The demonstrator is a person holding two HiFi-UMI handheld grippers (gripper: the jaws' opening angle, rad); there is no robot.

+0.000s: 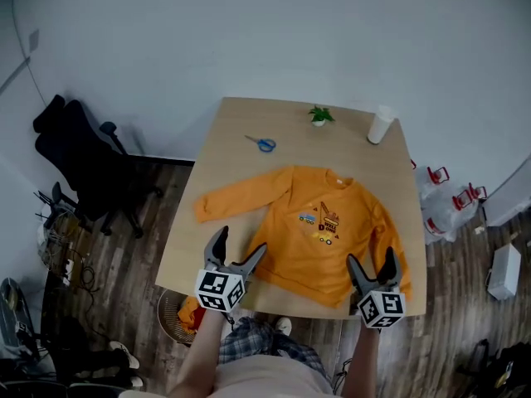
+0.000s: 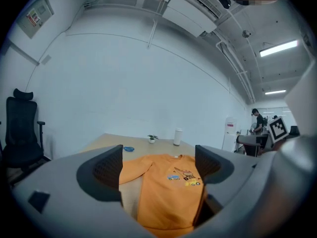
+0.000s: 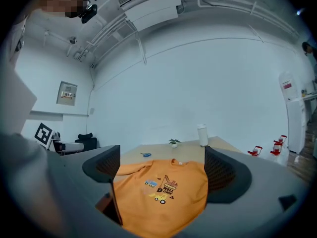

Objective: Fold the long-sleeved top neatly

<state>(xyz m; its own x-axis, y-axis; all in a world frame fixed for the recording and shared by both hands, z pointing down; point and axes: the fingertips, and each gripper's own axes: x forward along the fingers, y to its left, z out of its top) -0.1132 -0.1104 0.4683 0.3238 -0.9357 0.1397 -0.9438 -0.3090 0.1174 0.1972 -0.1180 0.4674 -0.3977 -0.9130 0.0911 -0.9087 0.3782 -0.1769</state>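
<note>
- The left gripper (image 1: pixel 239 245) and the right gripper (image 1: pixel 371 262) hover over the near edge of the tabletop (image 1: pixel 241 181), well apart from each other.
- Each gripper view shows its own fingers spread wide with nothing between them. Only the cloth beyond shows through the gap, in both the left gripper (image 2: pixel 158 165) and the right gripper (image 3: pixel 162 167).
- The orange long-sleeved top (image 1: pixel 319 230) lies flat on the tabletop with its printed front up and its hem nearest the grippers. One sleeve stretches out to the left and the other lies along the body's right side.
- Beyond the collar lie blue-handled scissors (image 1: pixel 262 144). Farther back stand a small potted plant (image 1: pixel 319 116) and a white cylindrical container (image 1: pixel 380 126).
- Only the head view shows the wooden floor, the black office chair (image 1: pixel 83 160) at left and a basket (image 1: pixel 178 313) under the tabletop's near corner.
- Only the left gripper view shows a person (image 2: pixel 258 122) standing far off to the right.
</note>
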